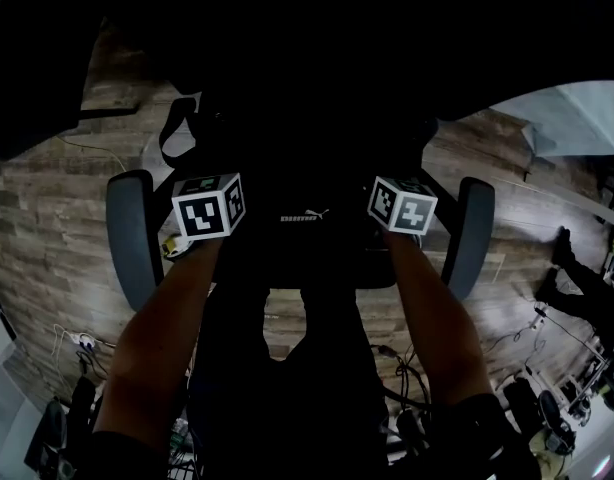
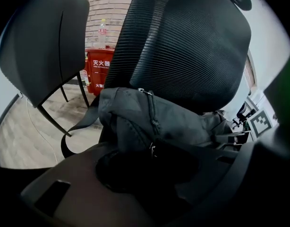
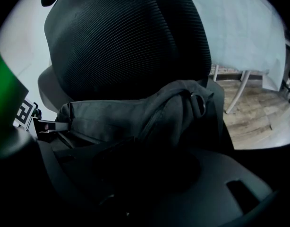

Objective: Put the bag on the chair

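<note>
White "puma" lettering with the leaping-cat logo stands on the black bag (image 1: 305,215). The red fire-extinguisher cabinet (image 2: 98,70) carries white Chinese characters, 灭火器. The smaller line beneath them is too small to read.

**Three cameras, one chair**

The head view looks steeply down past both forearms (image 1: 167,318) onto the chair (image 1: 133,233) from well above. The left gripper view rides the left tool (image 1: 209,206), the right gripper view the right tool (image 1: 402,205) — both low, close, facing the mesh backrest (image 2: 183,46). All three share the bag (image 1: 305,230).
</note>
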